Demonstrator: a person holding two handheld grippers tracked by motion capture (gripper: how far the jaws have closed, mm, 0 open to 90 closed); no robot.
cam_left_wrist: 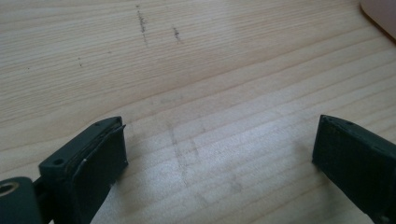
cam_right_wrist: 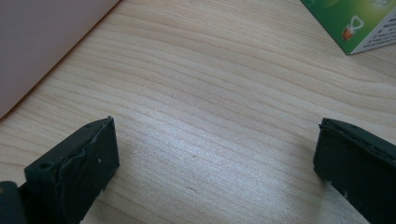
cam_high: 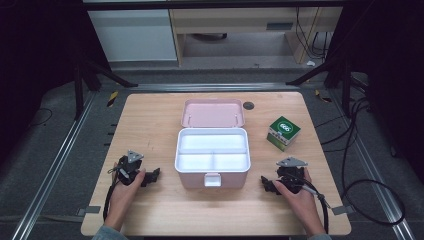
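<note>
**Pink box open mid-desk, both grippers spread and empty**

Pink plastic makes up the box [cam_high: 212, 176], which stands at the middle of the wooden desk [cam_high: 150, 120] with its lid [cam_high: 213, 112] thrown back toward the far edge. Its white tray [cam_high: 212, 150] has one long compartment at the far side and two smaller ones nearer the person; all look bare. A white latch [cam_high: 212, 179] sits on the front wall.

At the box's left, the left gripper [cam_high: 156, 175] rests low on the desk, held in the left hand [cam_high: 124, 192] and pointing toward the box, a little apart from it. In the left gripper view its fingers [cam_left_wrist: 88, 163] stand wide with only bare wood between them, and a pink corner of the box [cam_left_wrist: 380, 14] shows at top right.

At the box's right, the right gripper [cam_high: 264, 183] mirrors it, held in the right hand [cam_high: 297, 197]. Its fingers [cam_right_wrist: 79, 163] are likewise released, with wood grain between them.

A green carton [cam_high: 283, 132] stands tilted near the desk's right edge, well apart from the box.
</note>
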